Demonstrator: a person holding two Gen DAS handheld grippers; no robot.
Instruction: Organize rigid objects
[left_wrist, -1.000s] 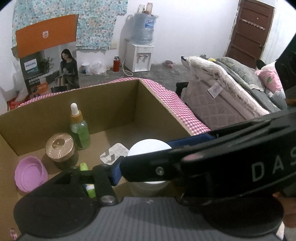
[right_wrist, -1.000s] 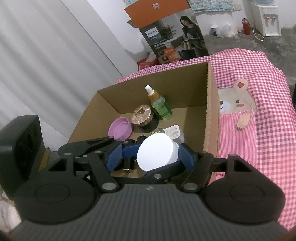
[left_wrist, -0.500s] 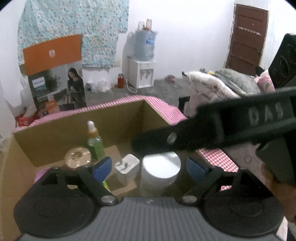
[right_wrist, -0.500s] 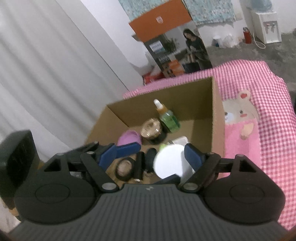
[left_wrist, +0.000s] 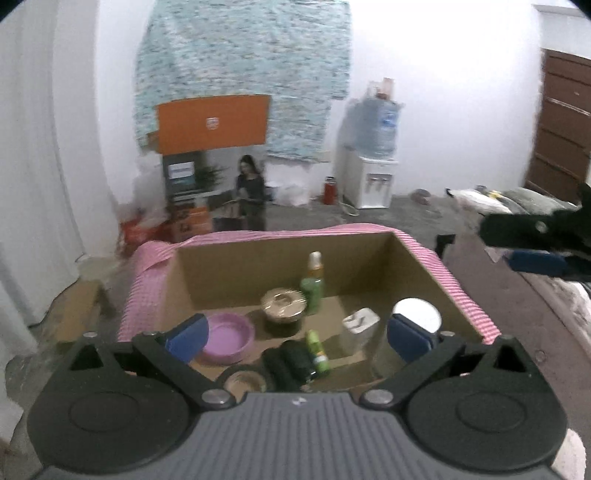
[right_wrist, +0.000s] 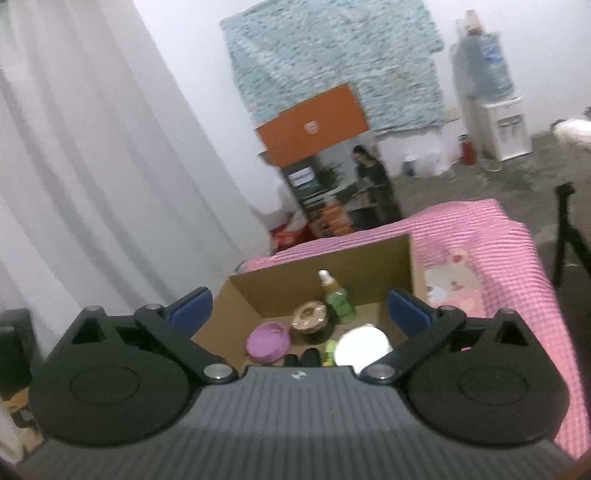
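Observation:
A cardboard box sits on a pink checked cloth. In it are a green dropper bottle, a gold-lidded jar, a purple bowl, a white round jar, a white charger, a small green tube and dark items. My left gripper is open and empty above the box's near side. My right gripper is open and empty, raised above the box; it also shows at the right edge of the left wrist view.
The pink checked cloth covers the surface around the box. A white curtain hangs at left. An orange printed carton, a water dispenser and a brown door stand by the far wall.
My right gripper let go of the white jar, which now stands in the box, and opened. Both grippers have lifted up and back from the box.

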